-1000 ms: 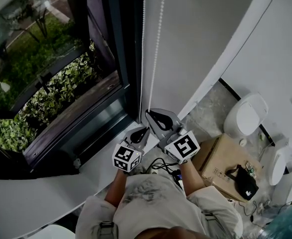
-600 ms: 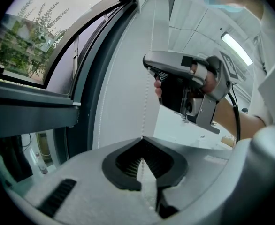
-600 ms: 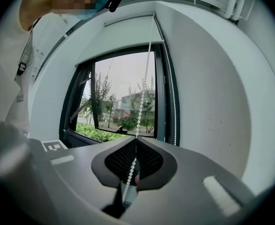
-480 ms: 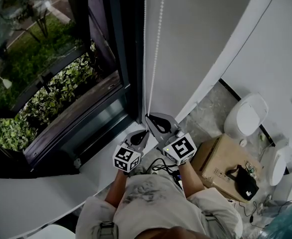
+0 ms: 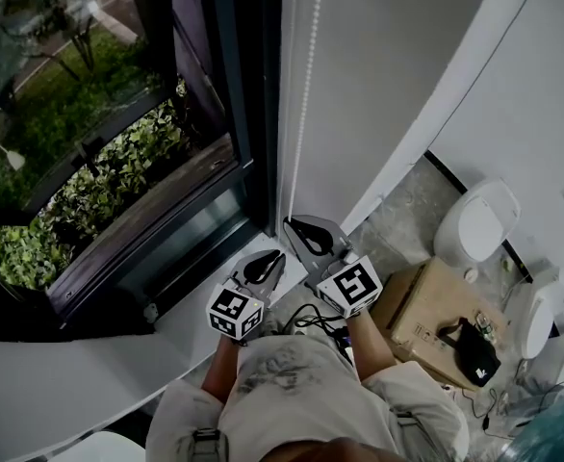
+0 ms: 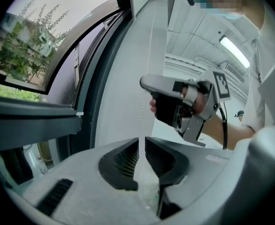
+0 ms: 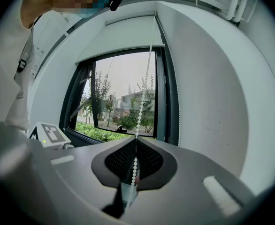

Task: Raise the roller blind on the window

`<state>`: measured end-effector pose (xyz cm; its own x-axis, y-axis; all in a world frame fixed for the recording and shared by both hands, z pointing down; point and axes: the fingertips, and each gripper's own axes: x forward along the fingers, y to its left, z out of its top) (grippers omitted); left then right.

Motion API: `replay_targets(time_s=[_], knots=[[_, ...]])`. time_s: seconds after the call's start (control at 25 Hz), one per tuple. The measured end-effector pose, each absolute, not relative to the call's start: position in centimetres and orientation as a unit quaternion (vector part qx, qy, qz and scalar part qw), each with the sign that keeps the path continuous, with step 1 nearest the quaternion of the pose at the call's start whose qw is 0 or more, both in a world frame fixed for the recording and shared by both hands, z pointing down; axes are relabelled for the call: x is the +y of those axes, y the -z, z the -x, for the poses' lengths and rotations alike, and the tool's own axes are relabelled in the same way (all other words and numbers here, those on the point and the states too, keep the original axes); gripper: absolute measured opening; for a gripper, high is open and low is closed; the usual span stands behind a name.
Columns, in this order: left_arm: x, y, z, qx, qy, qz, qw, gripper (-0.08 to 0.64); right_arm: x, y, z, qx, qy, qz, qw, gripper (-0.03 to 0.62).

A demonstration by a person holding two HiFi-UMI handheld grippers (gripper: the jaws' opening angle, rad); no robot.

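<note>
The bead chain [image 5: 305, 114] hangs by the right edge of the window [image 5: 99, 162]. It looks light, limp and slippery, so it is best nipped low down, between beads. The right hand-held gripper [image 5: 299, 231] pinches it there. The left hand-held gripper [image 5: 268, 258], its jaws just opened, is slightly spread with no beads between them.

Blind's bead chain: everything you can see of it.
The bead chain is a string of small white beads, plastic by the look, hanging in two strands beside the dark window frame. One strand runs straight down from the top of the window into the right gripper, whose jaws are shut on it. Its lower end is hidden.
</note>
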<state>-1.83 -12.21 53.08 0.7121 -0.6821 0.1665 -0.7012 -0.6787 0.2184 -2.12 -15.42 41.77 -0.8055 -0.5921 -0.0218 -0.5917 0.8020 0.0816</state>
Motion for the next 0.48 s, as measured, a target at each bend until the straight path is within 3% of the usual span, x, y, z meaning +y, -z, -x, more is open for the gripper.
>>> replay_targets(time_s=[0.48], knots=[[-13.8,-38.5,3.9,-0.389,0.016,-0.921,0.026,0.089,-15.1,-41.7,2.2,-0.948,0.045,-0.314,0.000,0.011]])
